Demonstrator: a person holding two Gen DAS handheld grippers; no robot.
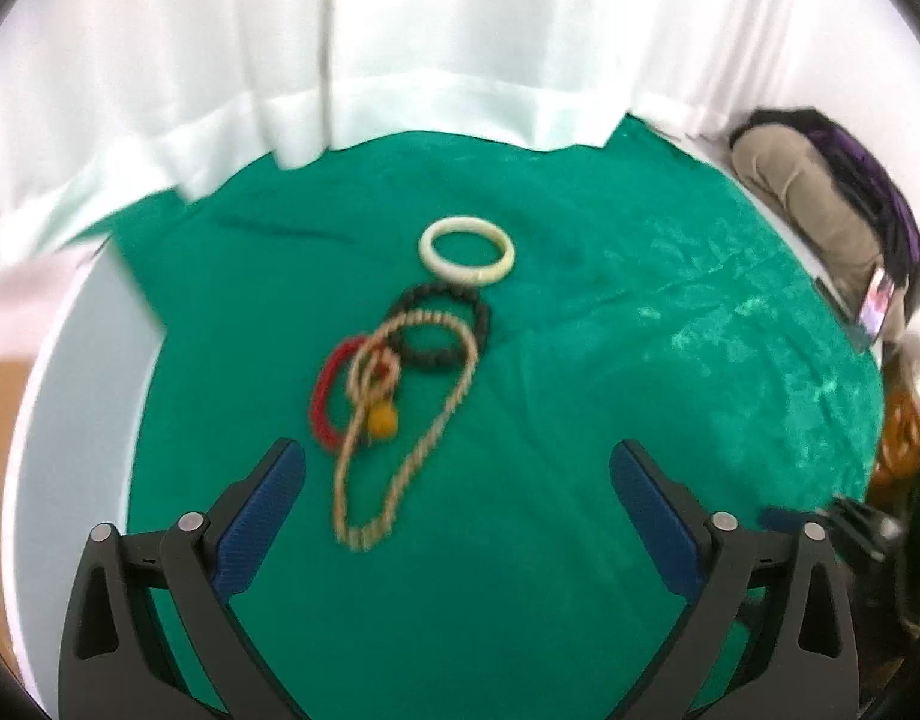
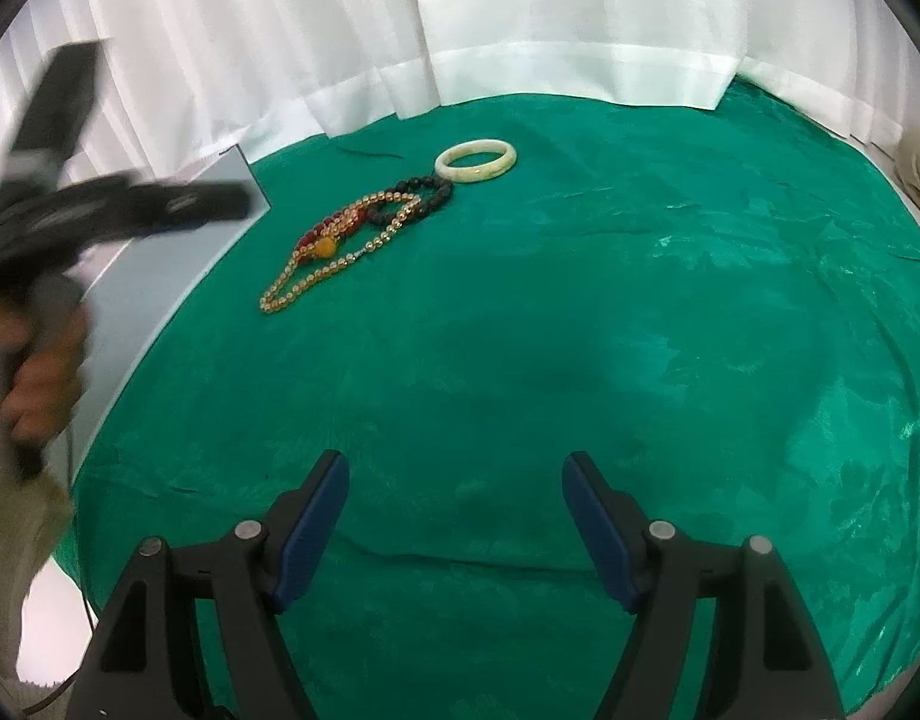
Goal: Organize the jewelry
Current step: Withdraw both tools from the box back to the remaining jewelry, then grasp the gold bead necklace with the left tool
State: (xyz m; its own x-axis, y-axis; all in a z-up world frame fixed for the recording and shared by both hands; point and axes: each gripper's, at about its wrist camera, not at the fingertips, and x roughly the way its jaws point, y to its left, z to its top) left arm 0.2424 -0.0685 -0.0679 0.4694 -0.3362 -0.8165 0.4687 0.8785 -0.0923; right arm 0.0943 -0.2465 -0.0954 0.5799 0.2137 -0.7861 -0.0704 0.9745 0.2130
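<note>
On the green cloth (image 1: 580, 420) lies a heap of jewelry: a cream bangle (image 1: 466, 249) farthest away, a black bead bracelet (image 1: 444, 324), a red bead bracelet (image 1: 327, 402), and a long tan bead necklace (image 1: 399, 438) with an orange bead (image 1: 380, 420), tangled over the bracelets. My left gripper (image 1: 458, 462) is open and empty, just short of the necklace's near loop. My right gripper (image 2: 455, 468) is open and empty, well short and right of the heap, which shows as bangle (image 2: 475, 160), black bracelet (image 2: 426, 198) and necklace (image 2: 333, 252).
White curtains (image 1: 399, 60) hang behind the table. A grey board (image 2: 159, 276) lies at the cloth's left edge. The left gripper's body and the hand holding it (image 2: 45, 240) show at left in the right wrist view. A seated person (image 1: 820, 210) is at far right.
</note>
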